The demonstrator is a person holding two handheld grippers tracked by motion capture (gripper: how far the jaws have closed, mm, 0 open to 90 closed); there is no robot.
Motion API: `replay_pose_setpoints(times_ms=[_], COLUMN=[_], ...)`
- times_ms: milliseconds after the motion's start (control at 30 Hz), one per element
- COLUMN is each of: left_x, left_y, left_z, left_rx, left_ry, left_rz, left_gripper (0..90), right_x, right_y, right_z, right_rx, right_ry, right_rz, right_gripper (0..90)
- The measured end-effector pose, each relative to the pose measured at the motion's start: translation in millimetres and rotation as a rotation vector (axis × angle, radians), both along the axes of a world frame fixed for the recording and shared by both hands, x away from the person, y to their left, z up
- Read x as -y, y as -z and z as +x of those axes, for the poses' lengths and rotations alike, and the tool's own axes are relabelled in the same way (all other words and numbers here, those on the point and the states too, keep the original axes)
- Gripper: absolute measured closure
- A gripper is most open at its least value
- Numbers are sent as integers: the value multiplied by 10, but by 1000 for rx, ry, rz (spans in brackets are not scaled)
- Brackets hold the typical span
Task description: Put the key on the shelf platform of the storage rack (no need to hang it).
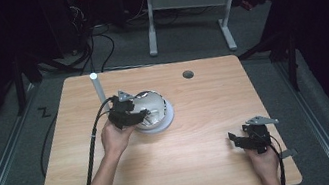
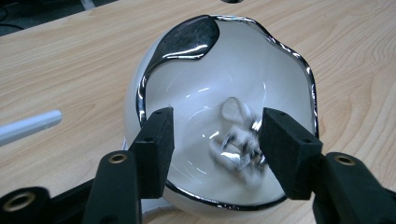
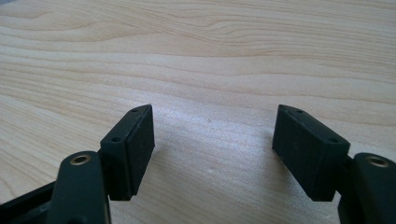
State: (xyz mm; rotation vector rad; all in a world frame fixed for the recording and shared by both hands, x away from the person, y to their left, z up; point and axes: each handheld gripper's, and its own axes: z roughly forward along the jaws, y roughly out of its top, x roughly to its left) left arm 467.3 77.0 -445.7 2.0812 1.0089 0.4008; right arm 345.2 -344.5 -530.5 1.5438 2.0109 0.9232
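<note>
A white bowl (image 1: 155,105) with a wavy chrome rim (image 2: 308,79) stands near the middle of the wooden table (image 1: 199,132), on a pale round base. My left gripper (image 1: 145,114) reaches over its near edge, held by a hand from the left. Its jaws (image 2: 215,121) stand apart above the bowl's inside. A small shiny, crumpled thing (image 2: 236,144) lies blurred low in the bowl, close to the right pad (image 2: 285,149), with no pad pressing on it. My right gripper (image 1: 240,133) rests at the table's near right, open (image 3: 212,126) over bare wood.
An upright white tube (image 1: 97,86) stands just left of the bowl, also seen as a white tube (image 2: 28,126) in the left gripper view. A round cable hole (image 1: 188,74) lies at the table's far edge. Beyond the table are desk legs and cables on the floor.
</note>
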Motion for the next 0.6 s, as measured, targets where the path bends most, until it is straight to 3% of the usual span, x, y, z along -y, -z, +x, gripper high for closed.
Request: replay_pose_setpoints(times_ms=[233,600], left_x=[24,-114], left_y=[20,-118], left_z=[-44,-166], left_rx=[-4,44], left_ry=[13,8], left_rz=[15,-8], left_gripper=[414,377], right_x=[1,1], right_y=[0,0], right_z=[0,0], right_rx=[0,0], right_ry=[0,0], right_rz=[1,-1], right_gripper=[300,300])
